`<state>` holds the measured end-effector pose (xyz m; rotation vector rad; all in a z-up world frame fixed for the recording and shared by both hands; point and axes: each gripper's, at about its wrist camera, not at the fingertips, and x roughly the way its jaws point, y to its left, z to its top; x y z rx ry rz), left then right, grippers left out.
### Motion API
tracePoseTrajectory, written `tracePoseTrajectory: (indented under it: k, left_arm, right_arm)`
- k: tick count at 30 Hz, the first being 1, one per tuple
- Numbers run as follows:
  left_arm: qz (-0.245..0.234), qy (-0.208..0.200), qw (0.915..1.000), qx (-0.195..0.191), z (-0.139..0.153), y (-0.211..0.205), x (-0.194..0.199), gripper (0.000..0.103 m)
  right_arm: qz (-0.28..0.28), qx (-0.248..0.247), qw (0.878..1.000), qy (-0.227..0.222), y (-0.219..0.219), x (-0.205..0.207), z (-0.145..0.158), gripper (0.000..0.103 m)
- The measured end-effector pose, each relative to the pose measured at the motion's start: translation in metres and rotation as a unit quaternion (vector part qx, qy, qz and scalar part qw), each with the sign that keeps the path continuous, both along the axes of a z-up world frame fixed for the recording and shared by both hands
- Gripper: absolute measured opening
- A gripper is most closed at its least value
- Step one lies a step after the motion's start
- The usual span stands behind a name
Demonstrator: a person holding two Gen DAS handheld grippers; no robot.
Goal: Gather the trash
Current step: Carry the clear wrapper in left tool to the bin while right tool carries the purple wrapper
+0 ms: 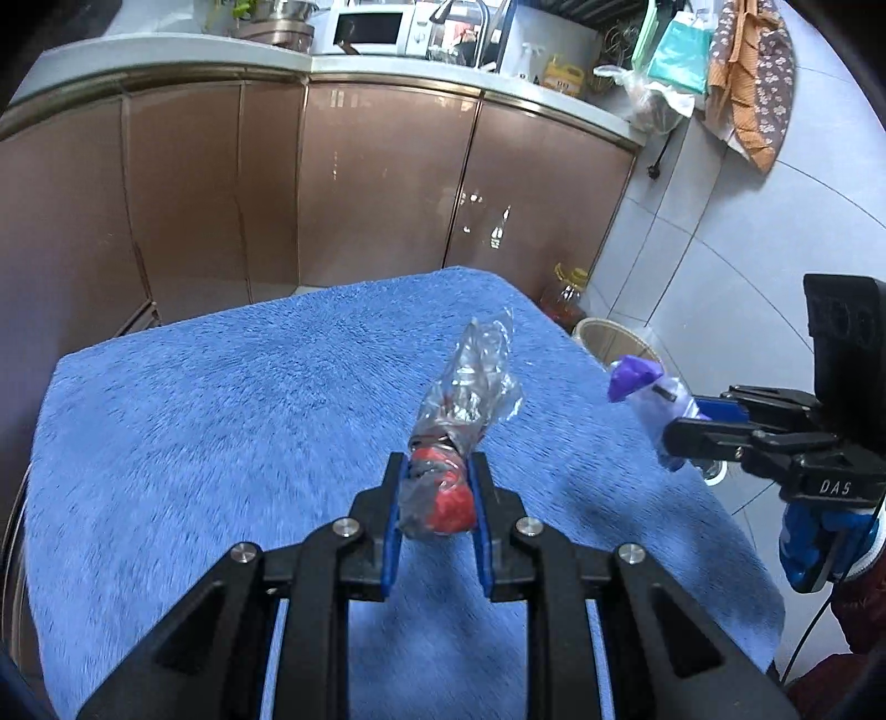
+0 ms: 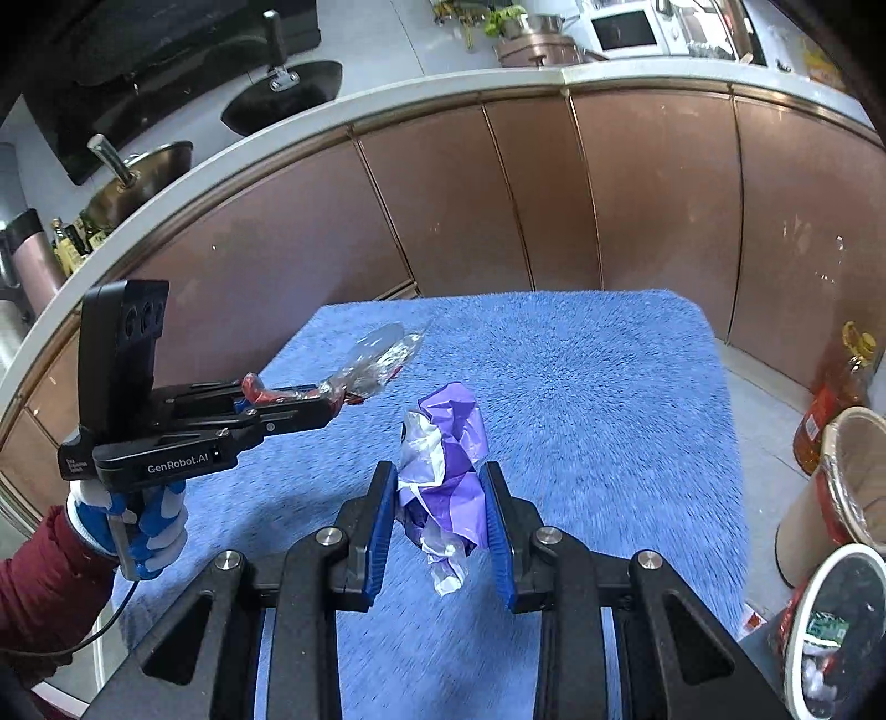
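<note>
A clear wrapper [image 1: 470, 387] is clamped in the left hand-held gripper [image 1: 437, 493], purple plastic [image 2: 448, 471] in the right hand-held gripper [image 2: 440, 498]. Bins [image 2: 841, 476] are seen rightward, nearer the right one.

Fuzzy blue towel [image 1: 221, 421] over the table. Clear wrapper [image 1: 470, 387] with a red and grey end. Purple and white bag [image 2: 446, 476]. Black grippers, blue pads [image 2: 501, 531]. Glossy brown cabinet doors [image 1: 382, 177]. White microwave [image 1: 368, 27]. Blue-and-white glove [image 2: 160, 526], dark red sleeve [image 2: 39, 587].
</note>
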<state>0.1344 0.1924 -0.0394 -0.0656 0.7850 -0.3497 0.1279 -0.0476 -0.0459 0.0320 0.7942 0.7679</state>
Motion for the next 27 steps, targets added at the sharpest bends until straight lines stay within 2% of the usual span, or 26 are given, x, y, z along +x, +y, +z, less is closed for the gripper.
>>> tracePoseTrajectory:
  k: [15,22,27]
  left_arm:
    - [0.041,-0.076,0.9962,-0.012,0.063,0.0,-0.108,0.02]
    - [0.054,-0.101,0.9933,-0.012,0.079,-0.005,-0.143,0.02]
    - [0.056,-0.111,0.9922,-0.01,0.087,-0.009,-0.153,0.02]
  right_arm:
    - [-0.028,0.021,0.997,-0.073,-0.031,-0.093,0.057,0.028]
    - [-0.036,0.032,0.994,-0.1,-0.046,-0.125,0.076,0.028]
    - [-0.043,0.042,0.992,-0.113,-0.055,-0.135,0.082,0.028]
